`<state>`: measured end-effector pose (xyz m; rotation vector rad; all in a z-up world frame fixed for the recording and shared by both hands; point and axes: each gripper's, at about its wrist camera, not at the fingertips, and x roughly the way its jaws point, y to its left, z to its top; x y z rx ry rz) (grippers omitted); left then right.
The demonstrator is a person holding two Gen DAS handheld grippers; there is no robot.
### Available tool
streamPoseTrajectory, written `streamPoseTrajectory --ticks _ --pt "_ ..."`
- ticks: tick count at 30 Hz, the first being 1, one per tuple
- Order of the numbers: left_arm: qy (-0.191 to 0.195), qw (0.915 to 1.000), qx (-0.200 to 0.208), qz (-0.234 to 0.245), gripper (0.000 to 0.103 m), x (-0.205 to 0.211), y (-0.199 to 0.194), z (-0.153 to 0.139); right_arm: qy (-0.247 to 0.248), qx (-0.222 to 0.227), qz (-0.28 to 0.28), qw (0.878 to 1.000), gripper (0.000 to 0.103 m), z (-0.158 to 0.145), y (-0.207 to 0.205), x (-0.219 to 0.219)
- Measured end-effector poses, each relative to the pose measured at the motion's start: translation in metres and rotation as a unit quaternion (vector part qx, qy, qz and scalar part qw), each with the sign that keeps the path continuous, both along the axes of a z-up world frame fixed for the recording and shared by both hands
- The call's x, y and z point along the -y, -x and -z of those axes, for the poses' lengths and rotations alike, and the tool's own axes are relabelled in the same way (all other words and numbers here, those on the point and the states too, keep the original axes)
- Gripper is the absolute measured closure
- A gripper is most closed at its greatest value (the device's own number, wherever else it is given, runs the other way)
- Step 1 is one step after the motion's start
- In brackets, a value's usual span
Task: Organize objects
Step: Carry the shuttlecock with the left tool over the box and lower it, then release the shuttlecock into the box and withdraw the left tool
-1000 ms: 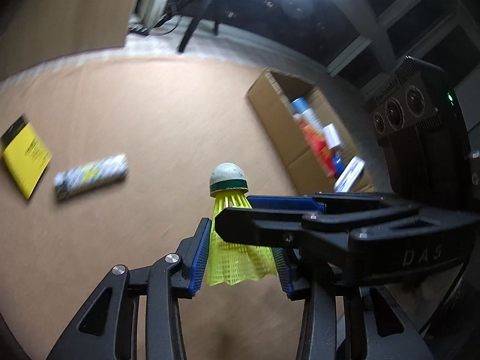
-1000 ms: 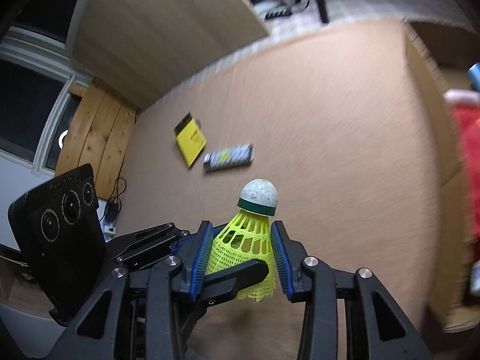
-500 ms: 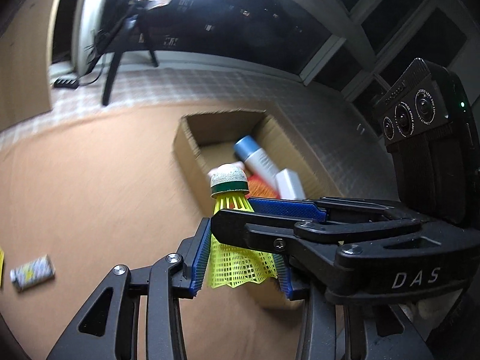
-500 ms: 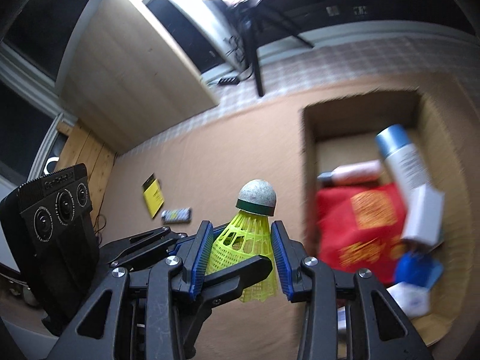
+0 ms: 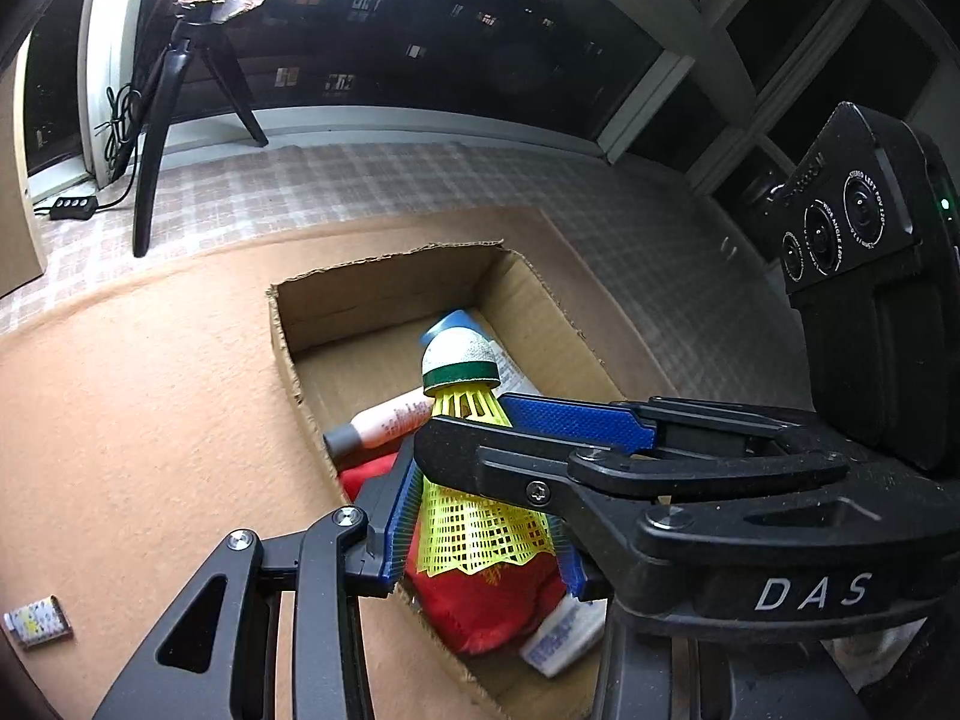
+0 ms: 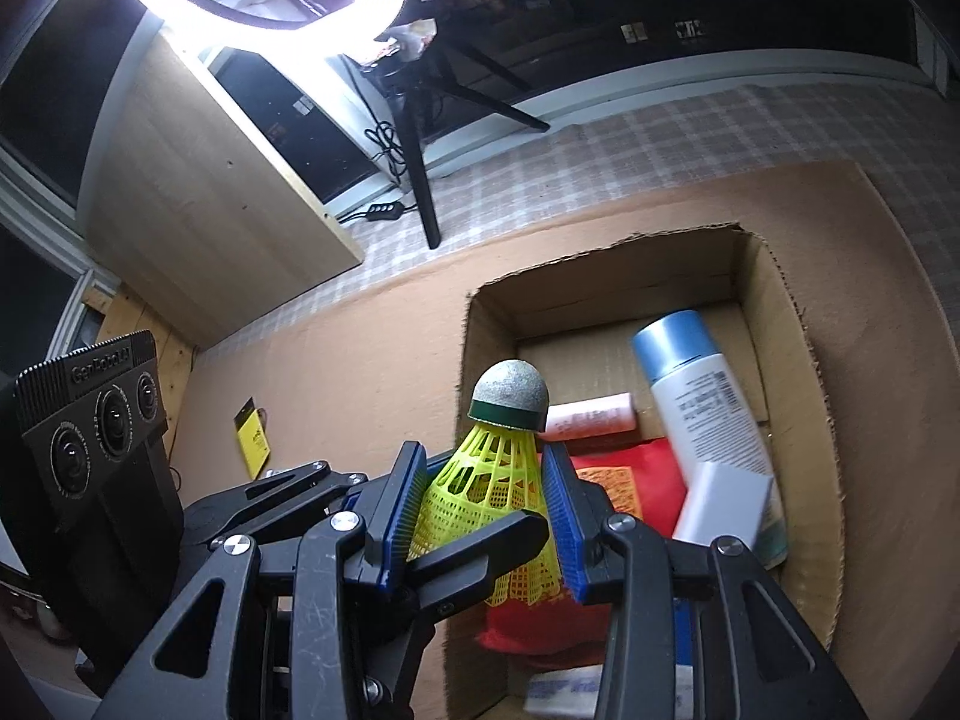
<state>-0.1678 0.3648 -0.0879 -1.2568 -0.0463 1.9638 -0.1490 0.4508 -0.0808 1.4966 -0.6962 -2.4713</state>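
- Left wrist view: carried the shuttlecock [image 5: 474, 468] off the bare brown mat [image 5: 150, 420] and over the cardboard box [image 5: 288, 354]; a second back, box sat far off to the right, now filled the middle of the view; small packet [image 5: 37, 624] slid to the lower left edge; left gripper [image 5: 480, 516] clenched on the yellow skirt, blue pads [image 5: 399, 516] pressed to both sides; right gripper [image 5: 510, 426] crossed in front, clamped on the same skirt near the cork.
- Right wrist view: swung from open mat to straight above the box; spray can [image 6: 702, 402], pink tube [image 6: 591, 417] and red pouch [image 6: 630, 480] lay inside below; yellow card [image 6: 255, 444] left behind on the mat; grip unchanged, both pairs closed on the shuttlecock; judged ready for release into the box, two items still out.
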Motion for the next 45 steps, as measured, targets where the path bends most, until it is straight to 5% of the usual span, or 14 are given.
streamPoseTrajectory --ticks 4,9,22,34,40,45 --pt "0.004 1.0 -0.001 0.001 0.06 -0.006 0.001 0.002 -0.005 -0.001 0.004 1.0 0.066 0.001 0.0 -0.004" --pt "0.021 0.9996 -0.013 -0.014 0.038 -0.007 0.004 0.002 -0.03 -0.004 0.017 0.999 0.055 -0.003 -0.001 -0.008" --pt "0.025 0.9989 -0.024 -0.03 0.037 0.026 -0.002 -0.004 -0.039 -0.023 0.025 0.999 0.054 -0.012 -0.007 0.001" --pt "0.033 0.9918 -0.021 -0.121 0.037 0.136 -0.012 -0.001 -0.067 -0.062 -0.02 0.996 0.053 -0.022 -0.002 0.066" --pt "0.049 0.9811 -0.015 -0.187 0.037 0.219 -0.032 0.007 -0.081 -0.071 -0.08 0.991 0.04 -0.024 0.006 0.128" --pt "0.071 0.9674 -0.02 -0.242 0.037 0.295 -0.06 0.013 -0.09 -0.062 -0.128 0.986 0.039 -0.018 0.019 0.187"
